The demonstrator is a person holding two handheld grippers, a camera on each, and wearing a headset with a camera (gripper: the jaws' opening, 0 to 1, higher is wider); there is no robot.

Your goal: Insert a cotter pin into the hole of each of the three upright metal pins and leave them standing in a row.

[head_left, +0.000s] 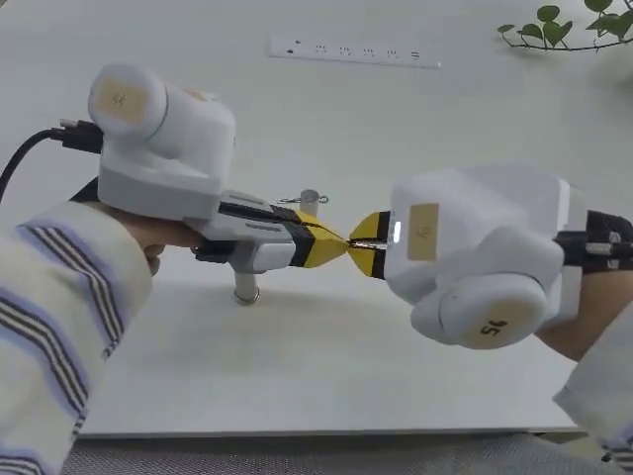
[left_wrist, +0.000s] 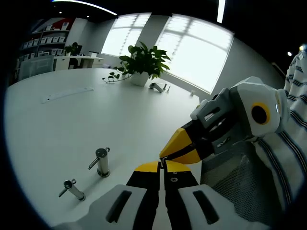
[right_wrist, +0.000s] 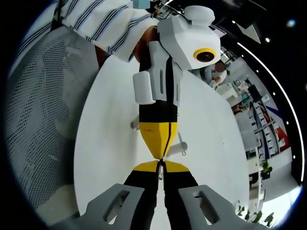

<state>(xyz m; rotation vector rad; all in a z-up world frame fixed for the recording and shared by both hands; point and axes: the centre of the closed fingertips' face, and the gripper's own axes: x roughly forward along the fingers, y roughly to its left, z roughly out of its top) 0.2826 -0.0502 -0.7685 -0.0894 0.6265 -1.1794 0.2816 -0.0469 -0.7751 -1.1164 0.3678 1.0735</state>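
Head view showed the left gripper (head_left: 335, 240) and the right gripper (head_left: 362, 244) both squeezed shut, tips touching mid-frame, maybe to hand over a cotter pin too tiny to see, with a metal pin (head_left: 309, 198) standing just behind them on the white surface (head_left: 297, 366).

Grippers, two: left gripper (left_wrist: 161, 166), right gripper (right_wrist: 161, 168). Metal pins, two, well apart from the one potted plant (left_wrist: 142, 62): nearer pin (left_wrist: 101, 164), farther pin (left_wrist: 73, 189), each bearing one cotter pin (left_wrist: 94, 164). Possibly a third pin (left_wrist: 155, 87) just beside the plant. Power strip (head_left: 354, 51), one.
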